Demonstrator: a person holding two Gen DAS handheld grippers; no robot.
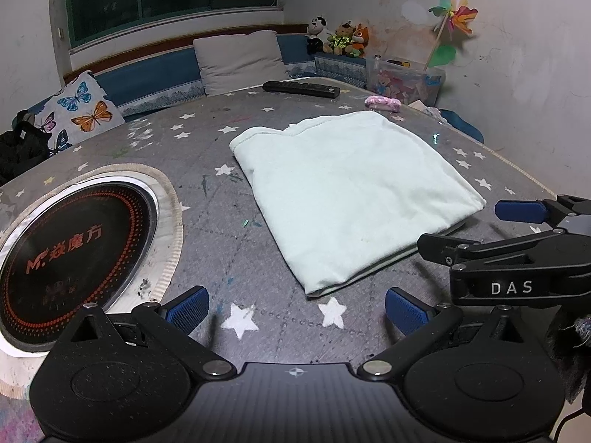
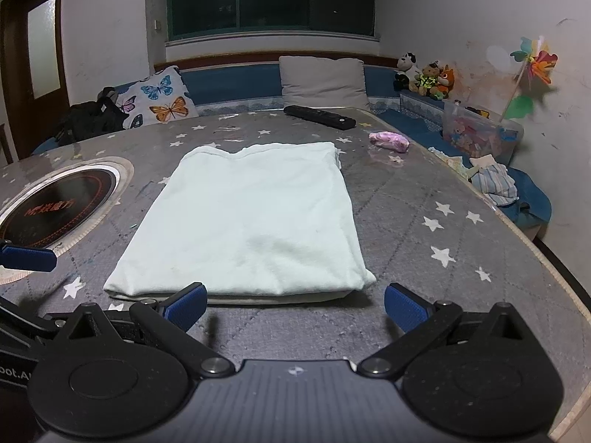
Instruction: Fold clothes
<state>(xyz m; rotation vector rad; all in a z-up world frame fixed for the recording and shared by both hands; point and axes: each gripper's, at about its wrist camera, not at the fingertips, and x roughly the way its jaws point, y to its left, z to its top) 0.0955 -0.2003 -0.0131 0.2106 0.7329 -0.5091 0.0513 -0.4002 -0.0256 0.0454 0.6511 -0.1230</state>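
A pale mint garment (image 1: pixel 343 192) lies folded into a flat rectangle on the grey star-patterned table (image 1: pixel 236 243). In the right wrist view the same garment (image 2: pixel 251 221) sits straight ahead, its near folded edge just beyond the fingertips. My left gripper (image 1: pixel 295 308) is open over bare tabletop, a little short of the garment's near corner, holding nothing. My right gripper (image 2: pixel 295 304) is open too, empty, hovering in front of the near edge. The right gripper's body also shows at the right of the left wrist view, beside the garment's right corner.
A round black induction hob (image 1: pixel 70 258) is set into the table on the left. A black remote (image 1: pixel 301 89) and a pink crumpled item (image 1: pixel 382 102) lie at the far side. Cushions, plush toys, a toy box and a pinwheel line the bench behind. The table edge (image 2: pixel 554 262) curves on the right.
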